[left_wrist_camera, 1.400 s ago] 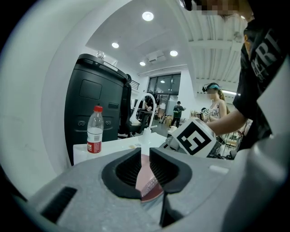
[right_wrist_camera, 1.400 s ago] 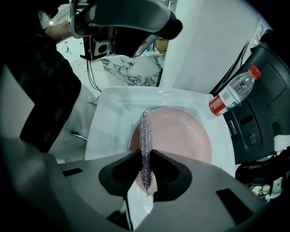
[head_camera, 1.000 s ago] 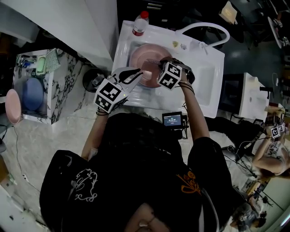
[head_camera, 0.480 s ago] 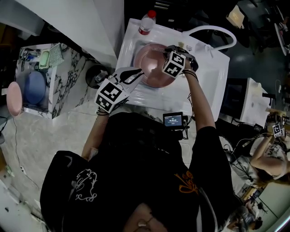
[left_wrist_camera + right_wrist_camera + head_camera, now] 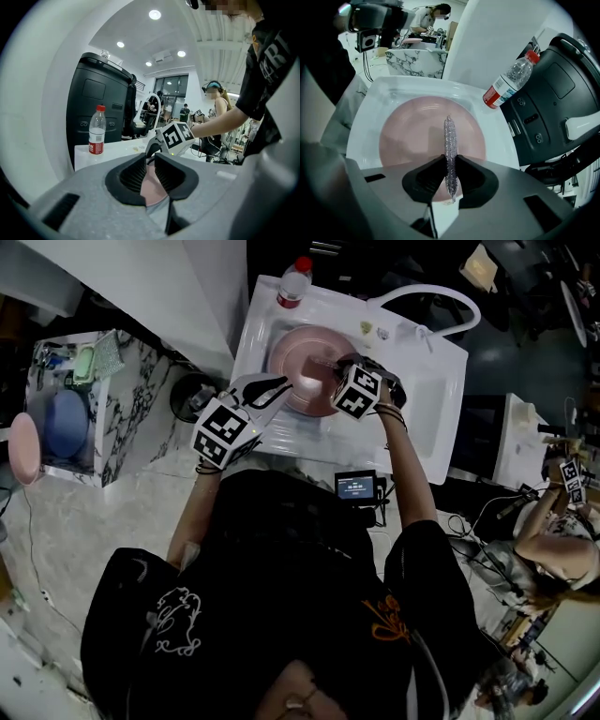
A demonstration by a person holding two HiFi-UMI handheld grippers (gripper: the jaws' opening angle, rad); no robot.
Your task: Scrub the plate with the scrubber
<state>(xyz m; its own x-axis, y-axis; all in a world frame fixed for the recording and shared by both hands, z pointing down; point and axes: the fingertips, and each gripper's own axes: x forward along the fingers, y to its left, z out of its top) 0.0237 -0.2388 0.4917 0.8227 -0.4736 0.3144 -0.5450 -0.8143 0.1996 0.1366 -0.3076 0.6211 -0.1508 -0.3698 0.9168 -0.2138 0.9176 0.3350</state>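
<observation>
The left gripper [image 5: 150,160] is pinching the round pink plate [image 5: 417,136] by its rim, which is likely slippery. The right gripper [image 5: 450,164] is squeezing the thin silvery scrubber [image 5: 449,140], which looks soft.

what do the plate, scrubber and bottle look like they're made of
Plate: pink and smooth with a soft sheen, so likely plastic or glazed ceramic; the look leaves it open.
Scrubber: a thin, glittery silvery mesh, probably metallic or plastic fibre.
Bottle: clear plastic, judging by its see-through wall, with a red cap and label.

Thin glittery scrubber [image 5: 449,150] over round pink plate [image 5: 412,136]
</observation>
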